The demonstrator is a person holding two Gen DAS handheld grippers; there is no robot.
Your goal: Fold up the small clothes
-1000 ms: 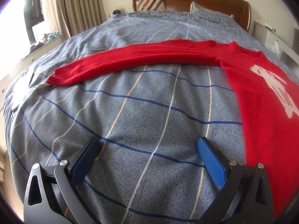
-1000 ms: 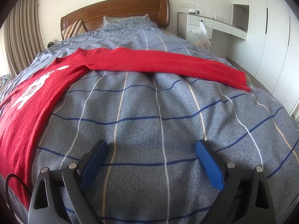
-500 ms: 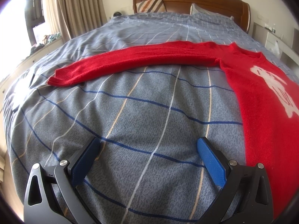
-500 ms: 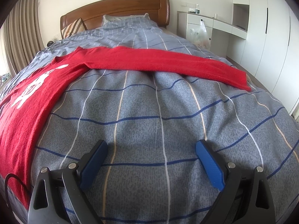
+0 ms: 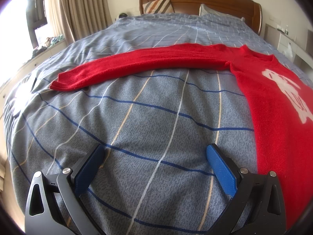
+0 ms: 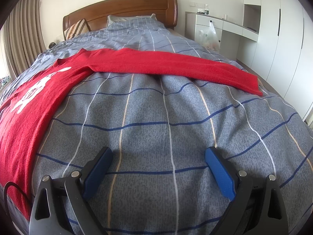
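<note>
The red knitted sweater with a white chest print lay flat on the grey-blue checked bedcover, both sleeves spread wide. You held the left gripper and the right gripper over bare bedcover with their blue-padded fingers wide apart, gripping nothing. To fold well, you needed each to reach its sleeve's cuff, pinch only the knit, not the bedcover, then carry it across the chest.

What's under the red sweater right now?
The red sweater lies flat, sleeves spread, directly on the checked grey-blue bedcover. Nothing shows poking out at its edges. Whatever might lie beneath the body panel is covered and can't be seen.
</note>
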